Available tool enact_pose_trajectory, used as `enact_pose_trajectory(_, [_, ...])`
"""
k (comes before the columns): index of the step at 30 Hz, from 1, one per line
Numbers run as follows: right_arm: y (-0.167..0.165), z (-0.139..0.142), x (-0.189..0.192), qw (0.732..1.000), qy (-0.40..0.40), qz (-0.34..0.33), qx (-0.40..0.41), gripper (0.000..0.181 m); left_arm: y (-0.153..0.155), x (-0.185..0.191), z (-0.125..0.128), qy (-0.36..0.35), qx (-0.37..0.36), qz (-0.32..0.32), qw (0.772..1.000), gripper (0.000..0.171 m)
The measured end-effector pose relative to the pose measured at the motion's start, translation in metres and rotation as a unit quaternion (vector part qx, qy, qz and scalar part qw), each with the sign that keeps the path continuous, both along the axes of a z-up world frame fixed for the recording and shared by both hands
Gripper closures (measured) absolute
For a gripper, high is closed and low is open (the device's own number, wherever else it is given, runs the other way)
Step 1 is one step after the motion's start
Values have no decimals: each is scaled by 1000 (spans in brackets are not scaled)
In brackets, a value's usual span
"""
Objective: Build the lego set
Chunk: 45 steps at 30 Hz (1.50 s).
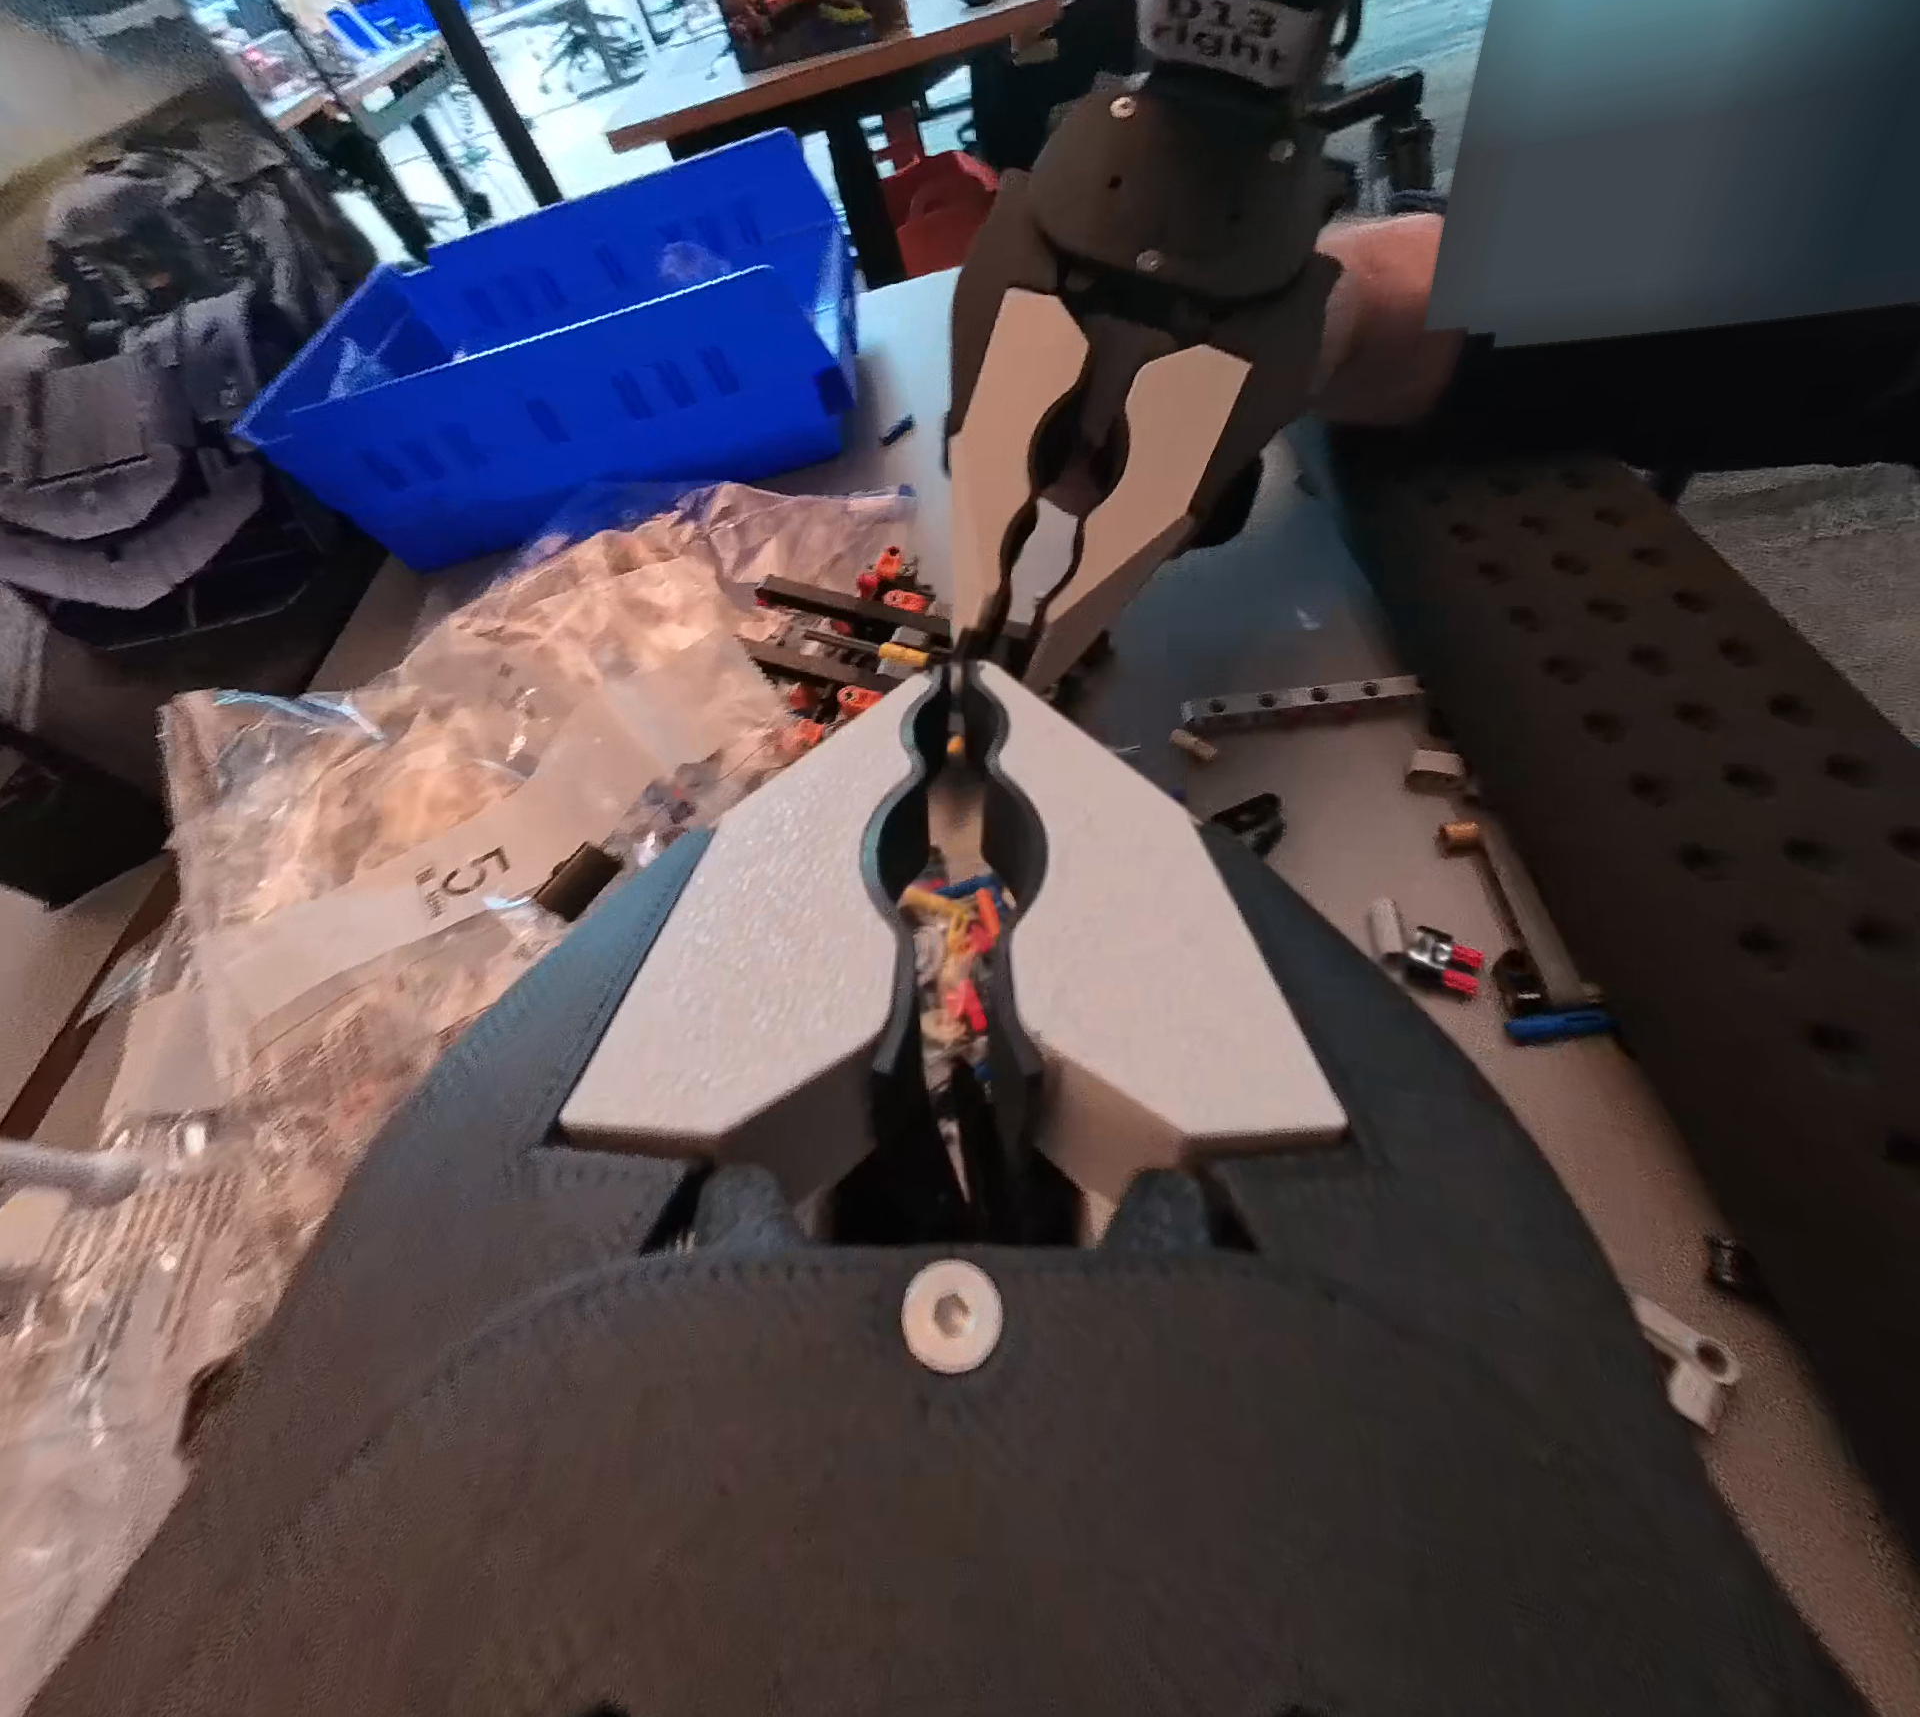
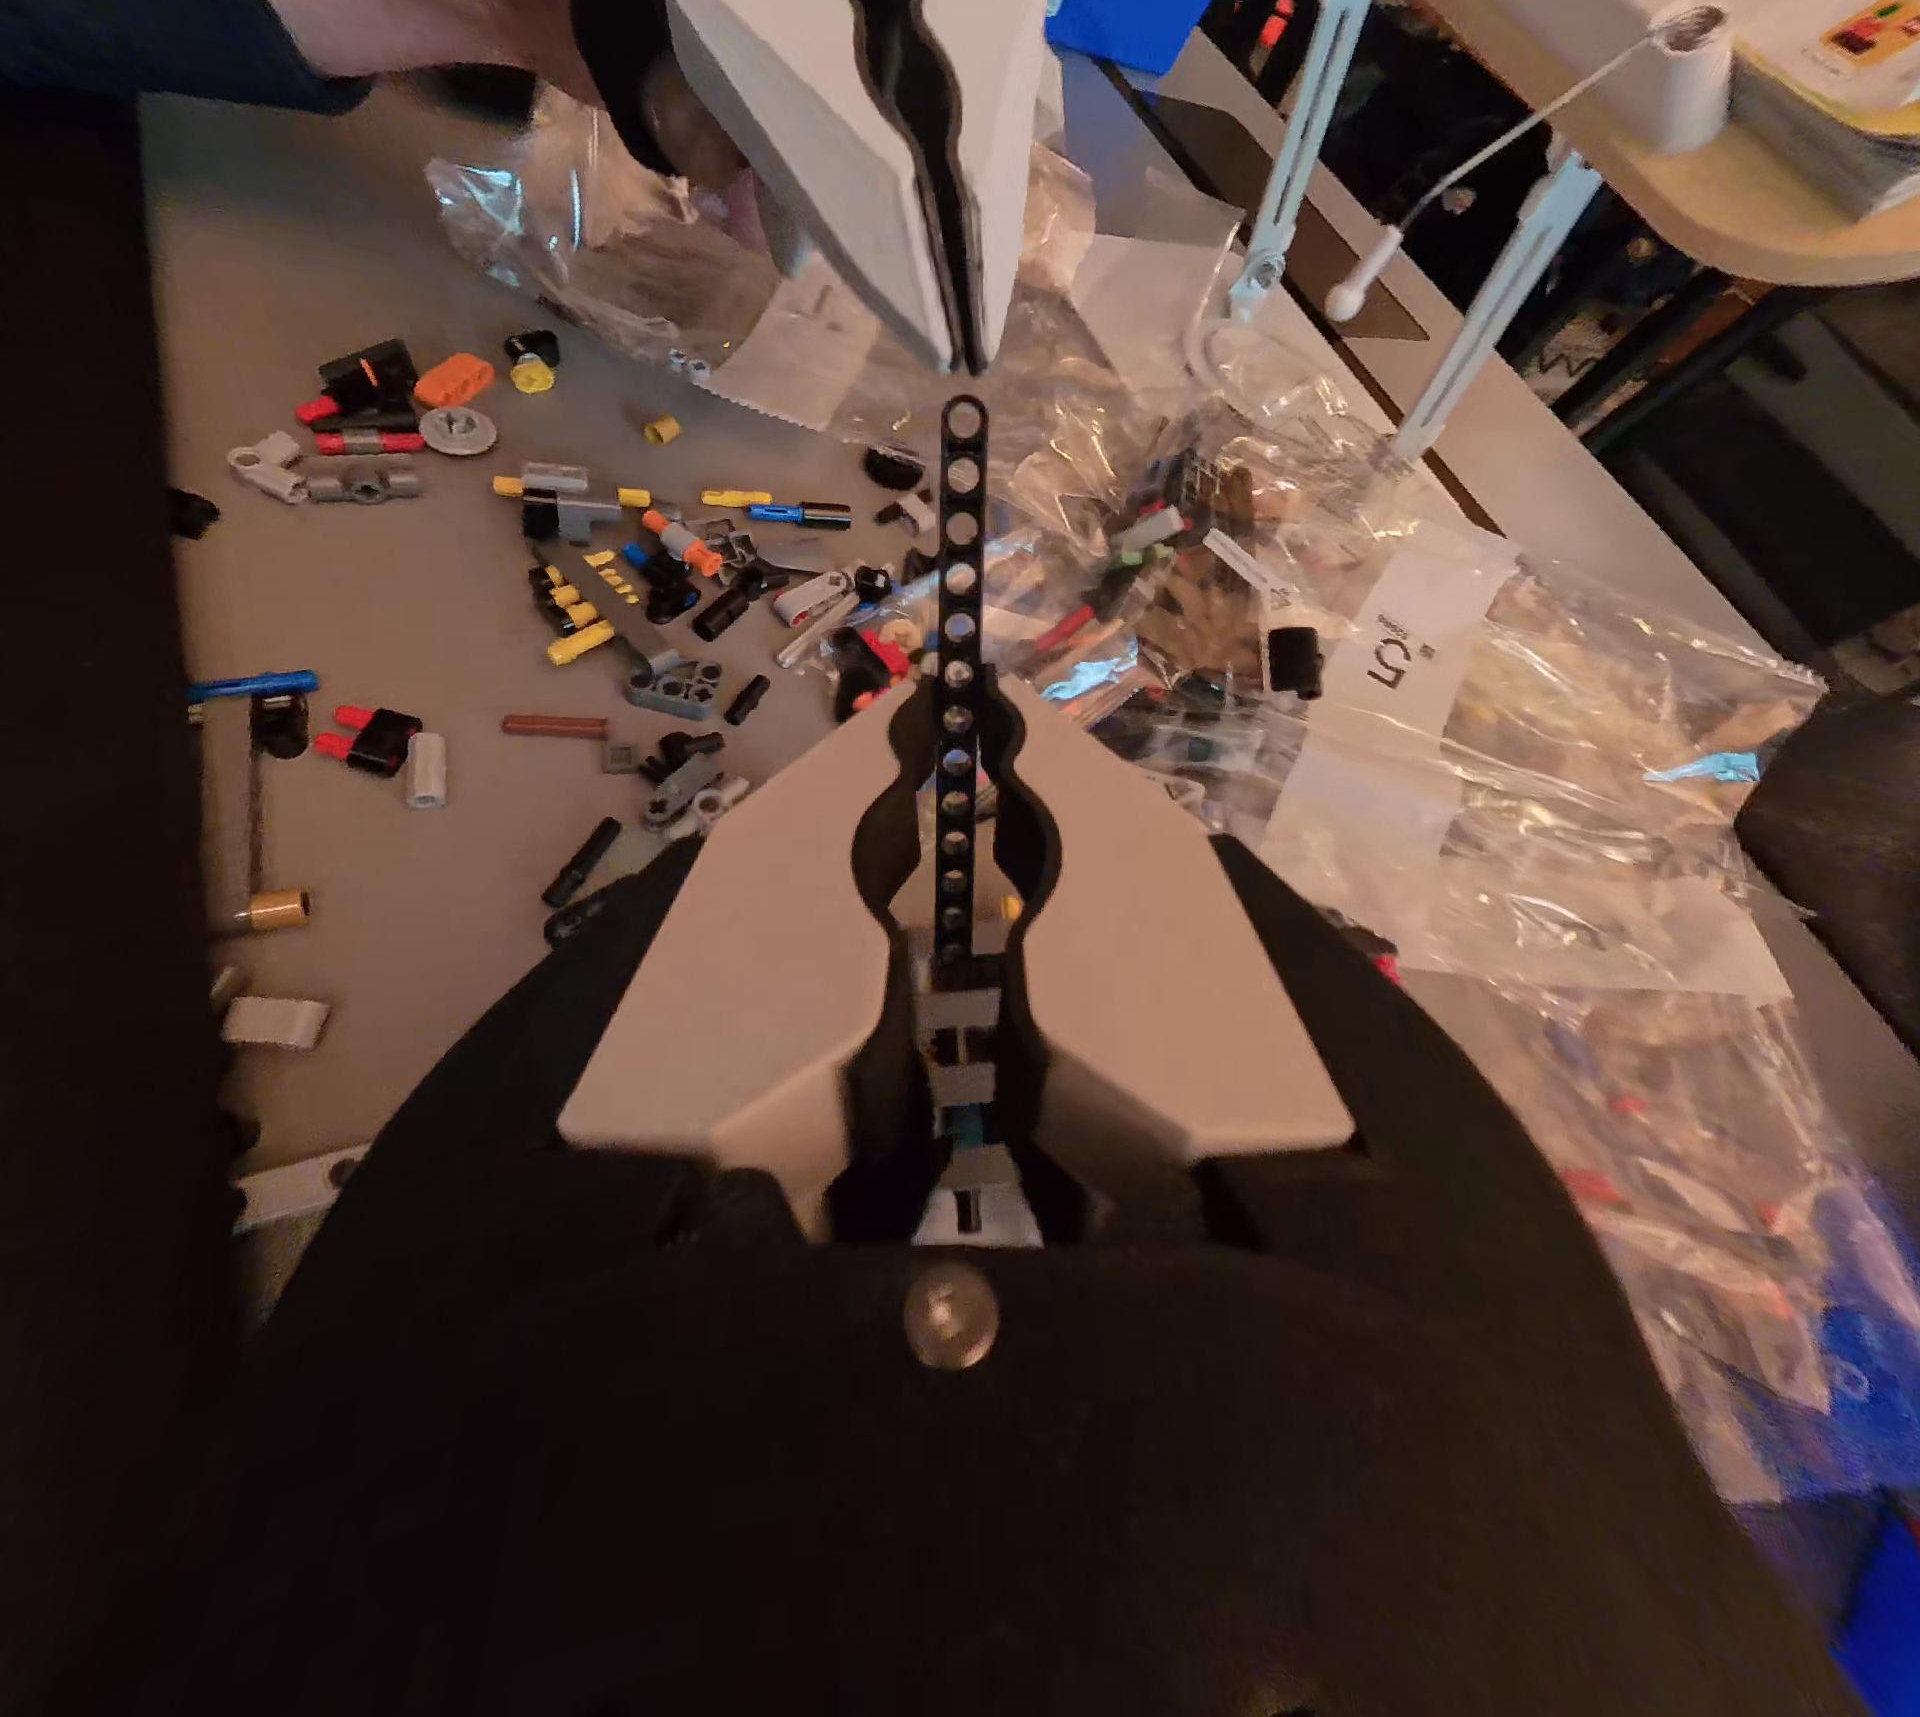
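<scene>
**Both grippers tip to tip over the parts**

Your right gripper pinched a long black holed beam, which stuck out forward above the grey table. Your left gripper was pressed nearly together; whether it gripped anything, you could not tell. Numbered clear bags and loose lego pieces littered the table beside a blue bin.

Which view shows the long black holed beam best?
The right wrist view: the black beam runs lengthwise between the right tongs, its row of holes clear. The left wrist view shows those tongs from outside; the beam there is edge-on and hard to make out.
</scene>
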State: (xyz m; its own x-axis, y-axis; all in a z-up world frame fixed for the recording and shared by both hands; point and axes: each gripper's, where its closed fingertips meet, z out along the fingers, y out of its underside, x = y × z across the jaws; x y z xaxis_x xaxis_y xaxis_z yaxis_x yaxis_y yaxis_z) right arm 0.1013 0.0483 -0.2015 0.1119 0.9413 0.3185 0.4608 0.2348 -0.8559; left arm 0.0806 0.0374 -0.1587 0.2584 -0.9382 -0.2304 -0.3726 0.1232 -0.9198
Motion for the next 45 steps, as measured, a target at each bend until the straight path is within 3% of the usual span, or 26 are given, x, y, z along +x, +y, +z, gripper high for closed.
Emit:
enact_pose_trajectory(7, [9,0,5,1000,7,-20,-12,177,33,-39,-7,51,3,105,993,160])
enact_pose_trajectory(15, [10,0,1,1000,10,-17,-11,177,59,-120,-21,151,-18,250,956,148])
enact_pose_trajectory(20, [11,12,-25,1000,-14,-14,4,177,40,-139,-39,165,-99,226,955,136])
enact_pose_trajectory(26, [24,15,-93,996,-82,8,38,177,39,-142,-96,261,-157,223,926,122])
enact_pose_trajectory(29, [39,14,-113,996,-71,4,46,177,38,-138,-117,284,-174,209,919,126])
enact_pose_trajectory(34, [49,3,-103,997,-64,-11,46,177,42,-144,-121,295,-170,215,915,171])
enact_pose_trajectory(37, [52,3,-97,999,-46,-17,21,177,40,-142,-119,298,-160,204,919,171])
enact_pose_trajectory(39, [53,5,-96,999,-29,-16,1,177,48,-149,-105,278,-141,229,922,171])
enact_pose_trajectory(41, [52,5,-96,1000,-24,-16,-2,177,65,-171,-79,235,-107,296,919,171])
enact_pose_trajectory(42, [51,5,-96,1000,-23,-14,-2,177,71,-183,-69,214,-100,323,917,161])
enact_pose_trajectory(45, [47,5,-99,1000,-19,-8,-4,177,81,-218,-69,211,-102,387,892,144])
